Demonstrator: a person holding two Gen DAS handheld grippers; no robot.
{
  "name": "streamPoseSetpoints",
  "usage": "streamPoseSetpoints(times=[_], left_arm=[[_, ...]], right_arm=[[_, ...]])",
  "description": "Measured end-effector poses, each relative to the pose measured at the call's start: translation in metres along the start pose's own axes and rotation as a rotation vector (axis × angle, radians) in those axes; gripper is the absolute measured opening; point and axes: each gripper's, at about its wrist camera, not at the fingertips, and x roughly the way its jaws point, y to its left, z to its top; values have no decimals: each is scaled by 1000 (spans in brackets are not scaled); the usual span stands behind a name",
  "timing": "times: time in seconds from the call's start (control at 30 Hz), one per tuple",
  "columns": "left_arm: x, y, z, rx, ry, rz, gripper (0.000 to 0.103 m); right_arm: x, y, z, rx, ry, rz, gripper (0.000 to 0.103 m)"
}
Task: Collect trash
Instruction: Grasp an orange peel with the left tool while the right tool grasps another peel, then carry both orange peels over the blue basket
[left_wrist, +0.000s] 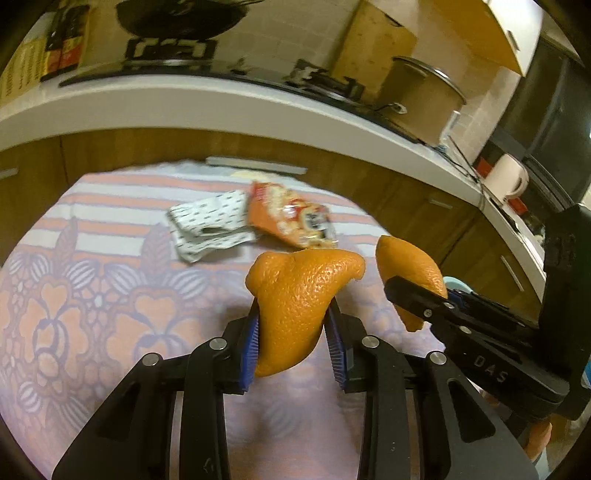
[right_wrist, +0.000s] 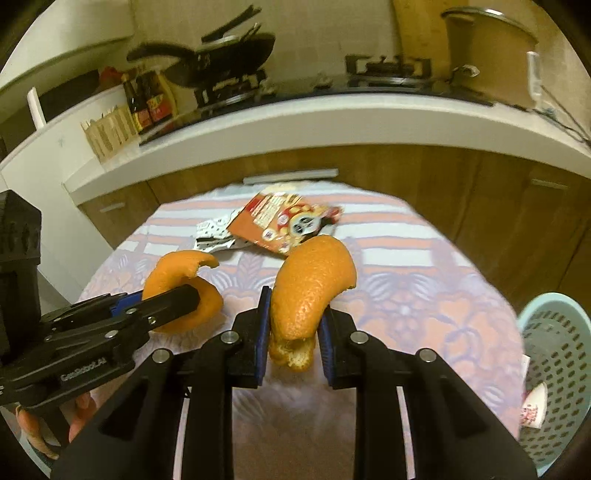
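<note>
Left gripper (left_wrist: 291, 332): pinching a broad orange peel (left_wrist: 295, 295) between its blue pads, low on the piece; the wide upper part stands free above the fingers.
Right gripper (right_wrist: 293, 325): clamped on a second, curved peel (right_wrist: 310, 280), gripped near its lower end where the pith shows; the arch rises clear of the fingers.
Position of peels: both appear held clear of the patterned tablecloth (left_wrist: 92, 295), side by side, not touching each other.
Remaining trash: an orange snack wrapper (left_wrist: 291, 219) and a white dotted wrapper (left_wrist: 207, 225) lie together near the far edge of the table, the two touching or overlapping.
Receptacle: a pale green perforated basket (right_wrist: 554, 354) sits at the right, beside the table; some paper is already in it.
Handling, judged: peel is light, limp and bendable, with slightly waxy skin; a firm pinch across the thickness suits it. A hold near mid-length would limit flopping.
Risk, judged: loose ends may swing or snag the basket rim on release.
</note>
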Motion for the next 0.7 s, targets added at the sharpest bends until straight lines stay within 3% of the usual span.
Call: streamPoseSetpoints(times=[0.37,0.7], left_arm=[[-4,-96,12,153,-41,-103,30],[22,-191,8,286,-21,-198,30]], right_arm=[[-78,-57,-2,66,-115,-95,20],[-137,-130,-19,147,-168,-230,20]])
